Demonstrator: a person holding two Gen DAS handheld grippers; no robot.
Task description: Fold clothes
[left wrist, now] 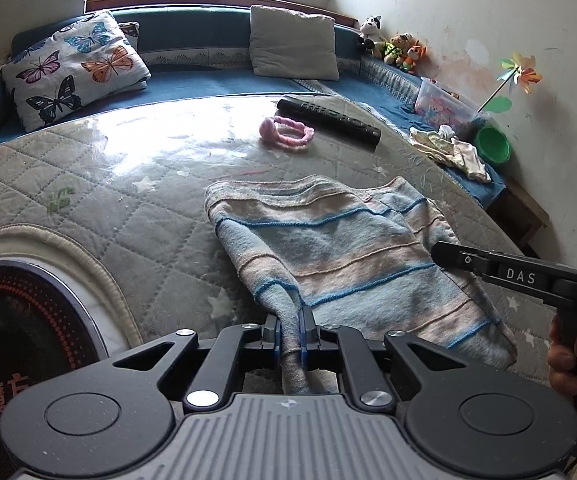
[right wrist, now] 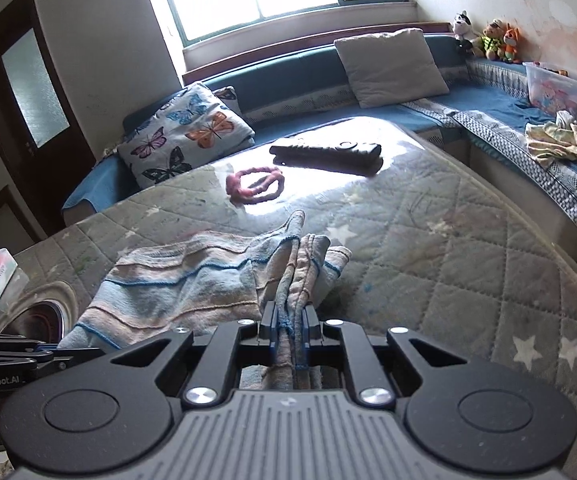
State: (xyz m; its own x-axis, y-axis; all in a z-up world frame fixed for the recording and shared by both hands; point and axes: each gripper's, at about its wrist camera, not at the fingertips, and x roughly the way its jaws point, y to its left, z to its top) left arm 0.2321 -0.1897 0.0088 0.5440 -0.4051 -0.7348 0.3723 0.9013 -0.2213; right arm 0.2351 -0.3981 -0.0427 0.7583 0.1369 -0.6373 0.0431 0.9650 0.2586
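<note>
I have the striped blue-and-beige knitted garment (left wrist: 340, 248) pinched at two near corners: my left gripper (left wrist: 291, 334) is clamped on one bunched edge, my right gripper (right wrist: 291, 334) on several gathered layers. The cloth lies on the grey quilted star-print table cover (left wrist: 100, 216), stretching away from both tools toward the window (long axis roughly side to side between them). Neither arm is nearer.

My right gripper (right wrist: 291, 330) pinches a bunched edge of the striped knit garment (right wrist: 176, 284); jaws closed on several layers. Rest of the garment spreads to my left over the quilted star-print mattress (right wrist: 448, 248). Left gripper (right wrist: 44, 354) at far left, low. Ahead: pink scrunchie (right wrist: 254, 184), beyond it a dark remote (right wrist: 326, 154).
</note>
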